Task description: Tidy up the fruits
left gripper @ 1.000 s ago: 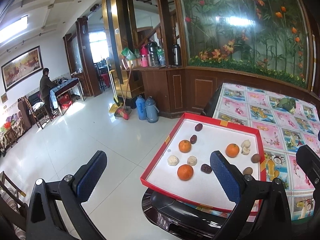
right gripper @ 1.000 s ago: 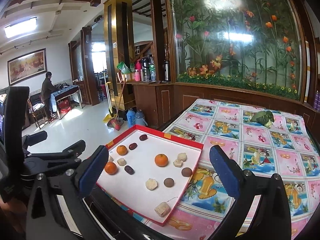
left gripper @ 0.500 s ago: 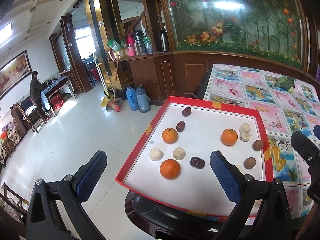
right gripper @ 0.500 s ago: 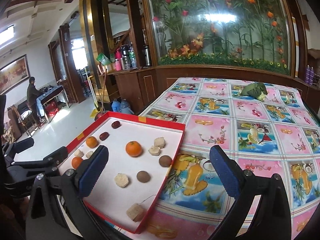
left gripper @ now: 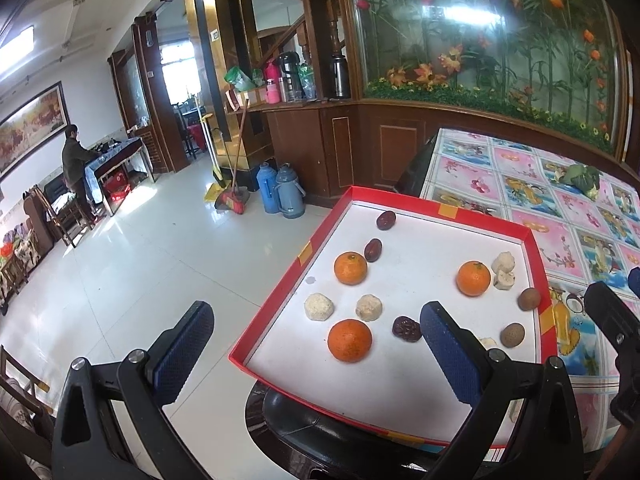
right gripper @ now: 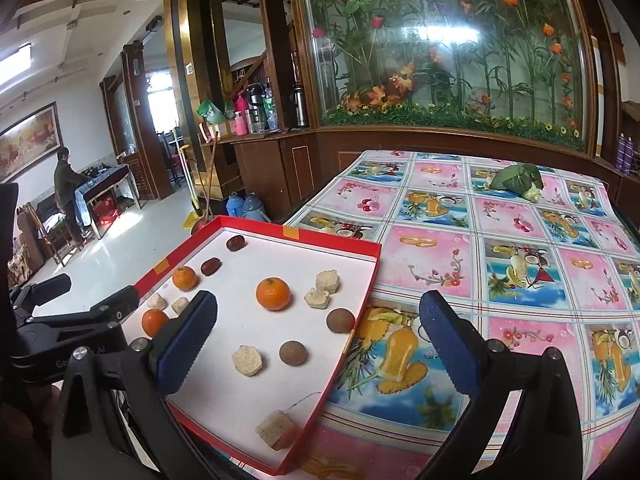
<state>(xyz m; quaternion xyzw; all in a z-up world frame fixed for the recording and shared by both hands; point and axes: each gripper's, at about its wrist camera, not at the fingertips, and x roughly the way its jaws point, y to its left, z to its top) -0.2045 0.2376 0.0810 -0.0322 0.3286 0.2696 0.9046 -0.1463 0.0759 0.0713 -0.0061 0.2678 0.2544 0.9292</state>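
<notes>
A red-rimmed tray [left gripper: 404, 196] [right gripper: 320, 236] with a white floor lies at the table's left edge. Scattered in it are three oranges [left gripper: 349, 340] [left gripper: 351, 268] [left gripper: 473, 278], dark red dates [left gripper: 406, 327] [left gripper: 373, 249], brown round fruits [right gripper: 293, 353] [right gripper: 340, 320] and pale peeled pieces [right gripper: 247, 360] [left gripper: 319, 307]. My left gripper [left gripper: 316, 356] is open above the tray's near-left corner, nothing between its blue pads. My right gripper [right gripper: 316, 346] is open above the tray's right rim, holding nothing. The left gripper [right gripper: 72, 312] also shows at the left of the right wrist view.
A fruit-patterned cloth [right gripper: 500, 264] covers the table. A green leafy vegetable [right gripper: 516, 180] lies at its far side. A glass wall with painted flowers [right gripper: 440, 48] stands behind. Left of the table is tiled floor [left gripper: 132, 264] with two flasks [left gripper: 280, 192], and a person [left gripper: 74, 160] stands far off.
Both grippers have moved forward and lower toward the tray, which looks larger and closer now. Both stay open. The fruits have not moved.
</notes>
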